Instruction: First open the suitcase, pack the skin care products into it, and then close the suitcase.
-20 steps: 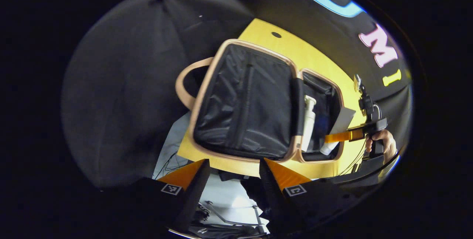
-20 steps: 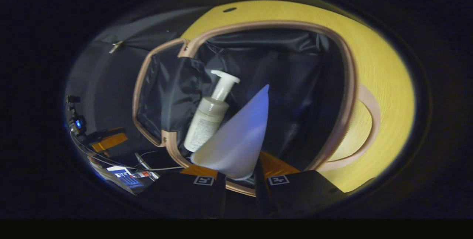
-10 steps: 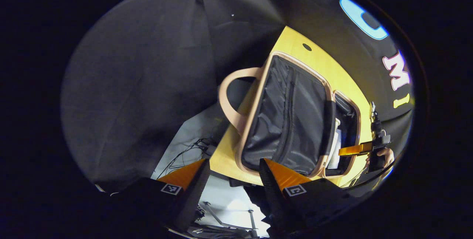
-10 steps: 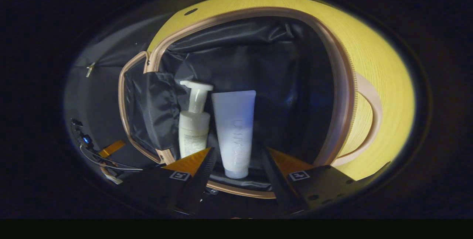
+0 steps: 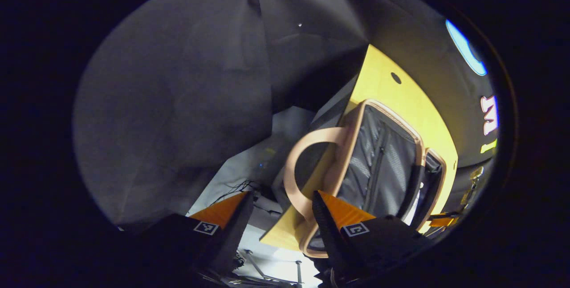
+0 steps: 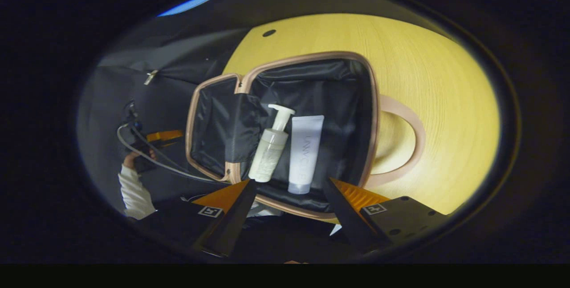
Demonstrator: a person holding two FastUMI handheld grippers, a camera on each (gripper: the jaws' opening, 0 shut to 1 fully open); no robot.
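The suitcase lies open on the yellow table, its black lining exposed. Inside it, a pump bottle and a white tube lie side by side, touching. The right gripper hangs above the suitcase's near rim, fingers wide apart and empty. The left gripper, also spread wide and empty, sits beside the suitcase's looped handle, off the table's edge. A sleeved hand holding a cabled gripper is left of the suitcase lid.

A recording booth: black cloth drapes the upper left, a yellow table fills the right, cables trail at left.
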